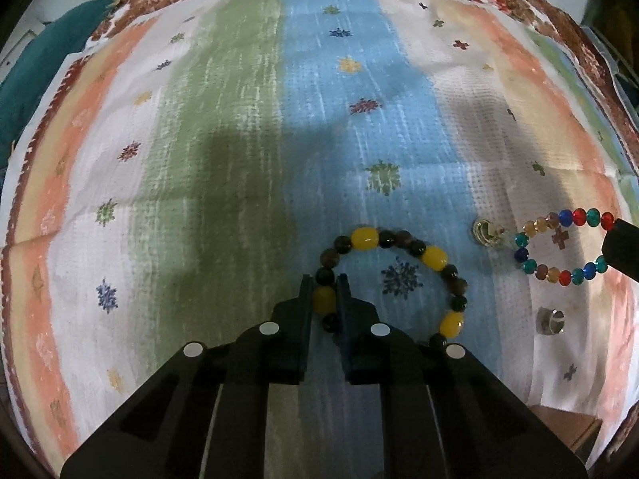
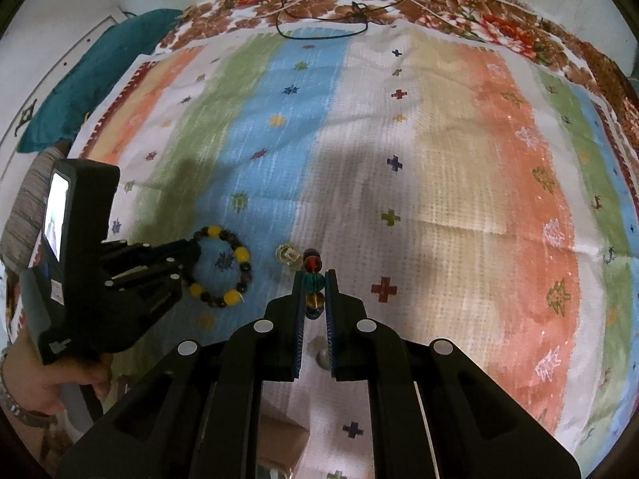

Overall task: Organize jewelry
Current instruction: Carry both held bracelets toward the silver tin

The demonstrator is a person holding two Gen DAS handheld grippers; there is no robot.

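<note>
My left gripper (image 1: pixel 324 284) is shut on the yellow and dark beaded bracelet (image 1: pixel 433 257), pinching a yellow bead at its left side; the rest of the loop lies on the blue stripe. In the right wrist view this bracelet (image 2: pixel 241 254) and the left gripper (image 2: pixel 187 253) are at the left. My right gripper (image 2: pixel 313 277) is shut on the multicoloured beaded bracelet (image 2: pixel 312 264), seen edge-on between the fingers. That bracelet (image 1: pixel 559 217) shows as a loop at the right of the left wrist view, with the right gripper's tip at the frame edge.
A gold ring (image 1: pixel 485 232) lies between the two bracelets, also in the right wrist view (image 2: pixel 286 255). A silver ring (image 1: pixel 550 320) lies nearer on the striped cloth (image 1: pixel 239 159). A black cord (image 2: pixel 319 28) lies at the far edge. A teal cushion (image 2: pixel 92 80) sits far left.
</note>
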